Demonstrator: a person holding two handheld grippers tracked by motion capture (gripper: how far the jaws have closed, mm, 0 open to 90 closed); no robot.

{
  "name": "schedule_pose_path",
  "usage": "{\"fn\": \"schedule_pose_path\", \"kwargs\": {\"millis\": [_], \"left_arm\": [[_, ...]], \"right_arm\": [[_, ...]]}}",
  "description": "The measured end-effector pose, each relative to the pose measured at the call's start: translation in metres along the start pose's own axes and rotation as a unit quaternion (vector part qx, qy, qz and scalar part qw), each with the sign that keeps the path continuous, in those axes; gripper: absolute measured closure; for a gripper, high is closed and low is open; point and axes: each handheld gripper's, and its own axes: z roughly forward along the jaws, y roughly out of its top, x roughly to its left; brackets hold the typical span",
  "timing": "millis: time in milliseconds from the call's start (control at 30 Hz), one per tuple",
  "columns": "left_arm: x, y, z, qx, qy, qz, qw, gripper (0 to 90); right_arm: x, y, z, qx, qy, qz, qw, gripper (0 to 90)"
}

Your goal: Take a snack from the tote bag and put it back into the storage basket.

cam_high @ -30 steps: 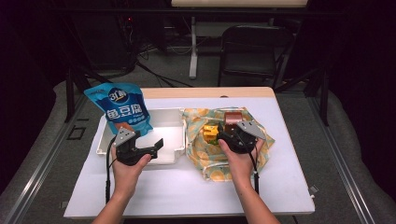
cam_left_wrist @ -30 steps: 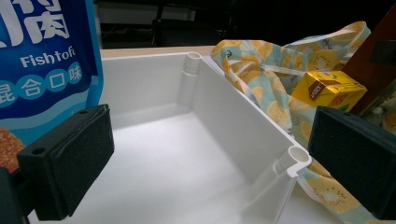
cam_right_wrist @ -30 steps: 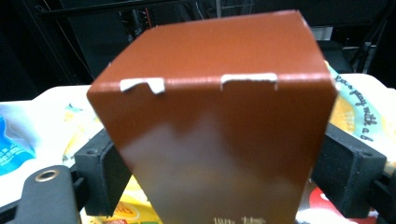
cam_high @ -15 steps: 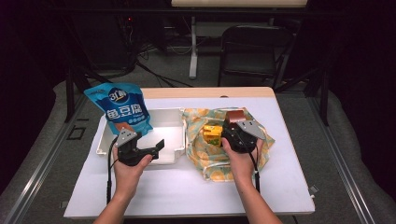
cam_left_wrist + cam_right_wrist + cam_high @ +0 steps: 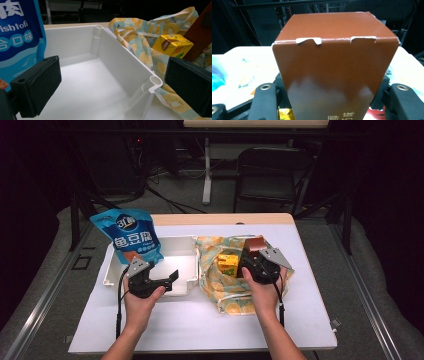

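Clamping a brown box (image 5: 334, 75), the right gripper (image 5: 252, 262) has just been closing its jaws, which now press the box's sides; a second ago they stood wider around it. The box stands upright on the fruit-print bag (image 5: 235, 295), a yellow carton (image 5: 227, 263) at its 9 o'clock. The right hand (image 5: 260, 287) reaches in from 6 o'clock. The left gripper (image 5: 165, 281) is unmoved, jaws wide and empty over the white tray's (image 5: 182, 247) near corner, a blue pouch (image 5: 131, 237) at 11 o'clock.

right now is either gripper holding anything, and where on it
The right gripper clamps the brown box by its two lower sides. The left gripper holds nothing.
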Motion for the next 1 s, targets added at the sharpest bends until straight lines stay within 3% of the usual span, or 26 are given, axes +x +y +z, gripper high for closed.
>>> {"fn": "schedule_pose_path", "kwargs": {"millis": [1000], "left_arm": [[-0.011, -0.002, 0.005, 0.006, -0.015, 0.01, 0.9998, 1.0]], "right_arm": [[-0.004, 0.029, -0.027, -0.015, 0.043, -0.018, 0.9988, 37.7]]}}
